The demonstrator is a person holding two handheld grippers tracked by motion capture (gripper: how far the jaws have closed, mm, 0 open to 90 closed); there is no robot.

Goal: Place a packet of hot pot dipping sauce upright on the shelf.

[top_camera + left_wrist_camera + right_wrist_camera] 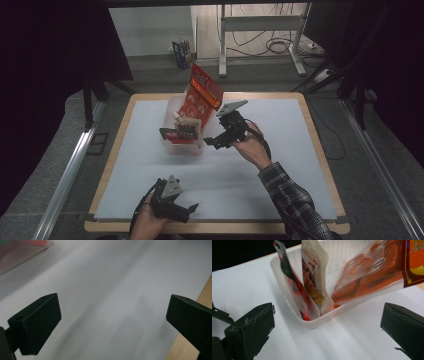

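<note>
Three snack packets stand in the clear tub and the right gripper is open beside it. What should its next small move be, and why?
Probably draw the right gripper back from the clear tub. Its jaws stand wide with nothing between them, and the orange packet, the pale packet and the red-black packet already stand inside. The left gripper waits open near the table's front edge.

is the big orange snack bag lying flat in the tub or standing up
Standing, tilted: the orange snack bag has its bottom inside the clear tub, its top leaning out over the rim.
</note>
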